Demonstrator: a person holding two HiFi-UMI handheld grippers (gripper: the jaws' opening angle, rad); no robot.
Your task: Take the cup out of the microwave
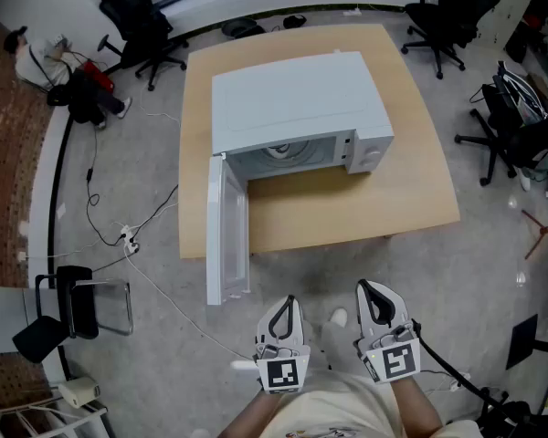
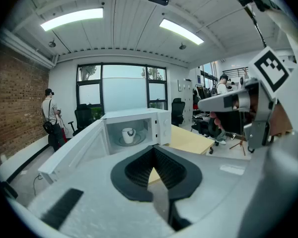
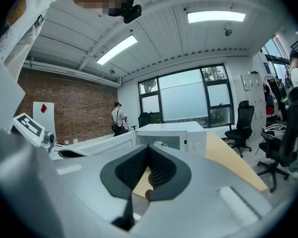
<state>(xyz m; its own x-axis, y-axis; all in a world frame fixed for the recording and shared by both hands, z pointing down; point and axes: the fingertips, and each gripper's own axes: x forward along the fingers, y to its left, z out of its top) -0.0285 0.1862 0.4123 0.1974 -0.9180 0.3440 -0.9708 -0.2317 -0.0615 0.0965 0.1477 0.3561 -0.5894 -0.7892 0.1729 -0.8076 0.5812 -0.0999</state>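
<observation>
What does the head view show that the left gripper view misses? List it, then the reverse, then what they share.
Head view only: left gripper and right gripper seen from above, both shut, empty; a white cable on the floor. Left gripper view only: the cup upright inside the microwave; a person by the brick wall. Both: the microwave on the table, door swung open.

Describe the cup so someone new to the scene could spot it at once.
A white microwave sits on the wooden table in the middle of the room, with its door swung open to the left. Inside, on the turntable, stands a small white cup, the only loose thing in the cavity.
</observation>
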